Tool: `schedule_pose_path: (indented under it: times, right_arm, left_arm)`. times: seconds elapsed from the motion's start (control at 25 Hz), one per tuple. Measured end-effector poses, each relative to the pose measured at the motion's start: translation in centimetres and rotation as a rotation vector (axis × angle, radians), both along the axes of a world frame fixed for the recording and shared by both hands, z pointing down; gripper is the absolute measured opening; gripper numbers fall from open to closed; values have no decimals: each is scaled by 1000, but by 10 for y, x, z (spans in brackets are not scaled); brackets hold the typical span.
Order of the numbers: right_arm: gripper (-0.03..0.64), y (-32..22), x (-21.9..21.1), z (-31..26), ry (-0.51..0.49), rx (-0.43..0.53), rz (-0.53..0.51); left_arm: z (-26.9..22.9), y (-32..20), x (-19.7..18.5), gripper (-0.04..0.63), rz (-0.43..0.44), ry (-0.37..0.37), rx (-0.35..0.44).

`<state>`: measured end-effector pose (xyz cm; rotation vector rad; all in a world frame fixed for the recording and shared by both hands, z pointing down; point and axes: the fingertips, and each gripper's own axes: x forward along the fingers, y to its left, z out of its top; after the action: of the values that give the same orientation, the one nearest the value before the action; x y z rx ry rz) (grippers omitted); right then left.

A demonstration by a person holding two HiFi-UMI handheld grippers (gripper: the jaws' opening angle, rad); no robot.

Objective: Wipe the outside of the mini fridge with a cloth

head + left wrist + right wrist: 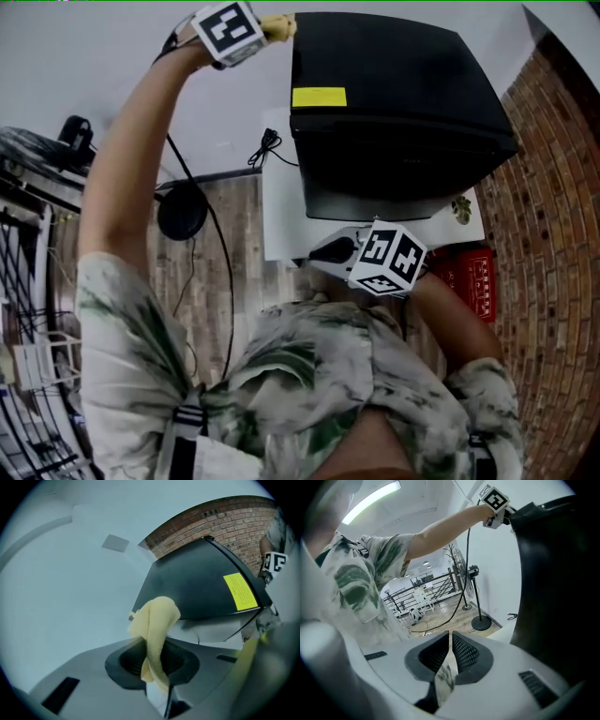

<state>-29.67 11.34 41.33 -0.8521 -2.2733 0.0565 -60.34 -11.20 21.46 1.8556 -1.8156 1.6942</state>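
Note:
The black mini fridge (394, 103) stands on a white base (279, 211) and carries a yellow sticker (319, 97) on its top. My left gripper (265, 28) is raised to the fridge's top rear left corner, shut on a yellow cloth (279, 25). In the left gripper view the cloth (157, 616) sticks up from between the jaws of the left gripper (152, 656), just short of the fridge (197, 583). My right gripper (325, 251) hangs low at the fridge's front, jaws shut and empty. The right gripper view has the right gripper (450, 641) beside the fridge's dark side (555, 573).
A brick wall (553, 234) runs along the right, with a red box (478, 279) at its foot. A fan stand's round black base (183, 211) and a cable (267, 148) lie on the wooden floor at left. Metal railings (28, 253) line the far left.

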Motion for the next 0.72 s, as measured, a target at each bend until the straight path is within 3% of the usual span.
schedule_pose_path:
  times: [0.08, 0.36, 0.56, 0.72]
  right_arm:
    - [43, 10, -1, 5, 8, -18, 40]
    - [40, 30, 14, 13, -9, -22, 198]
    - [40, 59, 42, 16, -19, -2, 282]
    - [40, 87, 67, 33, -5, -52, 367]
  left_arm:
    - [3, 11, 4, 75, 22, 56, 33]
    - [-16, 57, 10, 75, 24, 129, 228]
    - [9, 95, 19, 75, 4, 278, 247]
    - [23, 117, 48, 75, 26, 341, 274]
